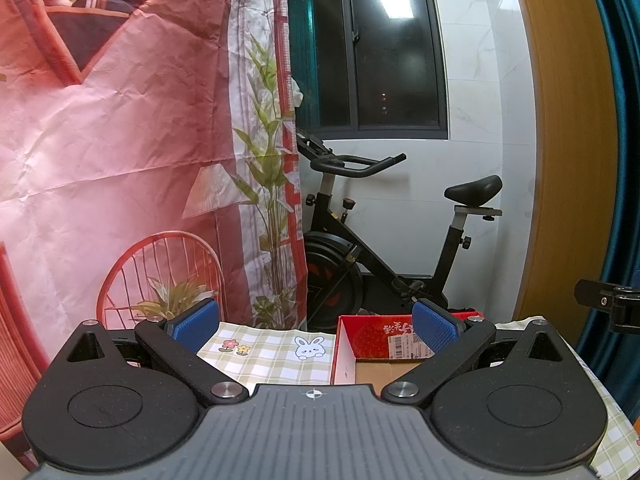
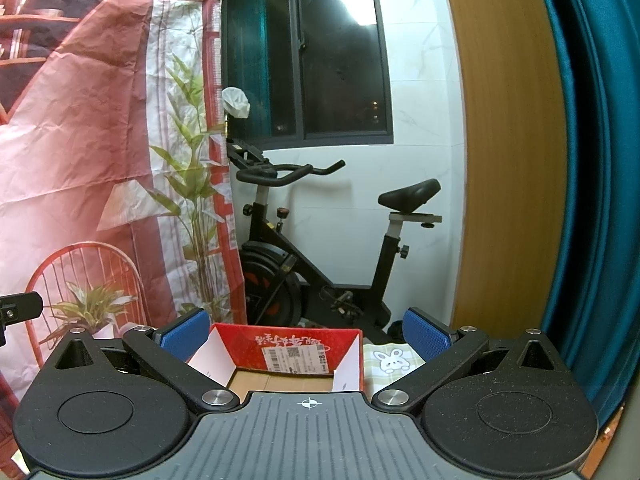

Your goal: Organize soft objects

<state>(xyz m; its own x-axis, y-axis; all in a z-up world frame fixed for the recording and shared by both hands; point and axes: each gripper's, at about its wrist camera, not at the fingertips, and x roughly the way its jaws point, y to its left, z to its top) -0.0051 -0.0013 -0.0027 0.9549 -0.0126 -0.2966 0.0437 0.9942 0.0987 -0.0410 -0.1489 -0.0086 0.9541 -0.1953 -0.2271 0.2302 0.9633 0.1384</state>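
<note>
**Both grippers spread wide over a red carton; nothing held**

Left wrist view: the left gripper (image 1: 316, 326) has its jaws spread far apart, with nothing between the ribbed blue pads (image 1: 198, 320). Its black linkage arms are matte and finely speckled, pinned with round metal studs. Ahead and between the jaws lies a checked cloth (image 1: 272, 354) in pale green and white, printed with a small rabbit and two flowers, covering the counter. Just ahead of the right-hand pad stands an open red box (image 1: 374, 338) of glossy card, with white inner flaps, a plain brown floor and a shipping label on its far wall; the pad hides part of that wall. No soft object shows in the part of the box that is visible. Far ahead stands a black exercise bike (image 1: 384, 240), and ahead to the left hangs a creased printed backdrop (image 1: 120, 140) in red tones.

Right wrist view: the right gripper (image 2: 306, 334) is likewise spread wide and holds nothing. The red box (image 2: 288, 338) sits straight ahead between its jaws, open at the top, its brown cardboard floor bare where visible. Beside the box, toward the right-hand pad, the rabbit-print cloth (image 2: 390, 360) shows. A smooth wooden panel (image 2: 508, 140) and a teal curtain (image 2: 592, 160) in deep folds rise ahead to the right.
</note>
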